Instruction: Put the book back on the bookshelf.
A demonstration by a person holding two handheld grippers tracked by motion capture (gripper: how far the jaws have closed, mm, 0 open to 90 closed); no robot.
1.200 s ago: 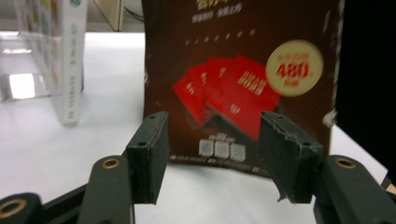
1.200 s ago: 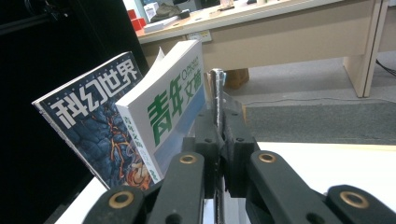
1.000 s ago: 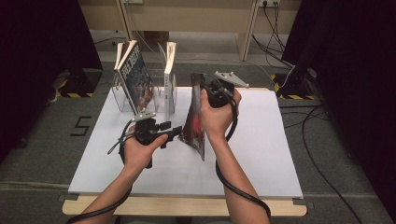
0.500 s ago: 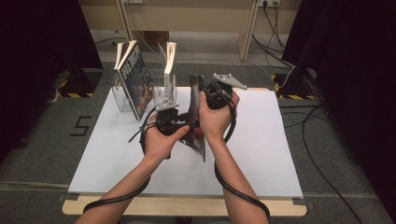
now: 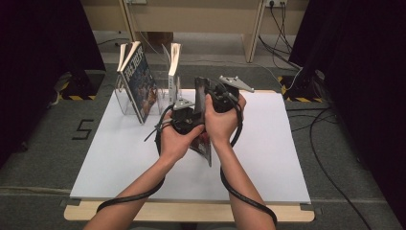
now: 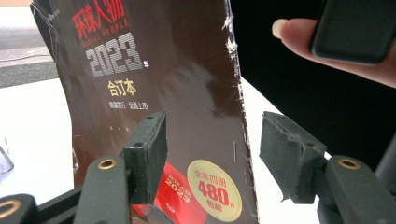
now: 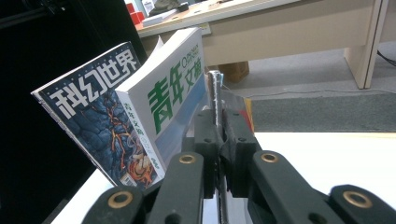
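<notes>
The right gripper has its jaws pinched tight on the upper edge of a dark magazine, which stands on edge near the middle of the white table, its lower corner toward the person. In the right gripper view the two black jaws meet on the thin edge of the magazine with no gap left between pad and paper.

The left gripper is held wide open against the left face of that same magazine. In the left gripper view the spine edge of the magazine stands between the spread jaws: the left pad lies at the dark cover (whether it truly touches is hard to tell from this angle), and the right pad stands clear of the spine edge.

By count: two grippers, one in each hand, and three magazines. One is the dark magazine in the grip. The other two lean in a clear stand at the far left of the table: a blue-covered one on the left and a white one with green lettering just to its right, both tilted.
</notes>
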